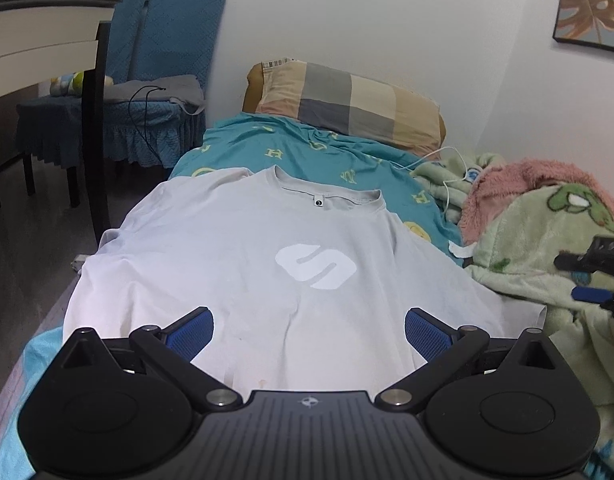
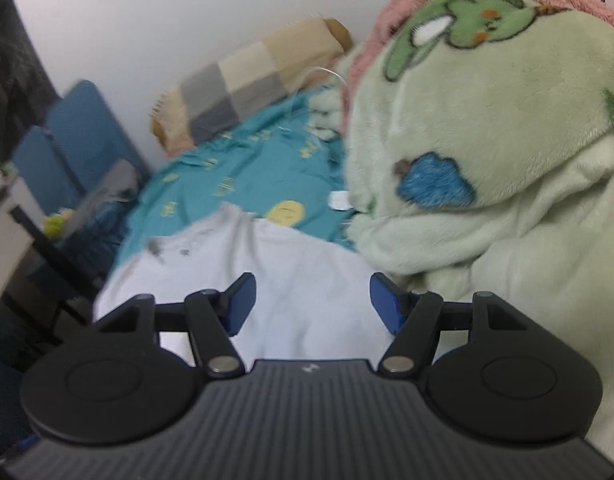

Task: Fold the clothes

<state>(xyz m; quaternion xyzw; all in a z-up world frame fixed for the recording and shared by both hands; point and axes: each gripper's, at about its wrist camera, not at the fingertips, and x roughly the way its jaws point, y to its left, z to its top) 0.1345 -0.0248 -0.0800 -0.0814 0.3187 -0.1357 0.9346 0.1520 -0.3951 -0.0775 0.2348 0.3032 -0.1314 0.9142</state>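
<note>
A light grey T-shirt [image 1: 267,248] with a white logo lies spread flat, front up, on the teal bedsheet [image 1: 307,152], collar toward the pillow. My left gripper [image 1: 309,332] is open and empty, hovering over the shirt's lower hem. My right gripper [image 2: 311,304] is open and empty above the shirt's right side [image 2: 307,272], close to the green blanket. The right gripper also shows at the right edge of the left wrist view [image 1: 595,280].
A plaid pillow [image 1: 347,100] lies at the bed's head by the wall. A bunched green and pink fleece blanket [image 2: 487,140] fills the bed's right side. A white cable [image 1: 447,176] lies near it. Blue chairs [image 1: 147,80] and a table [image 1: 39,40] stand left.
</note>
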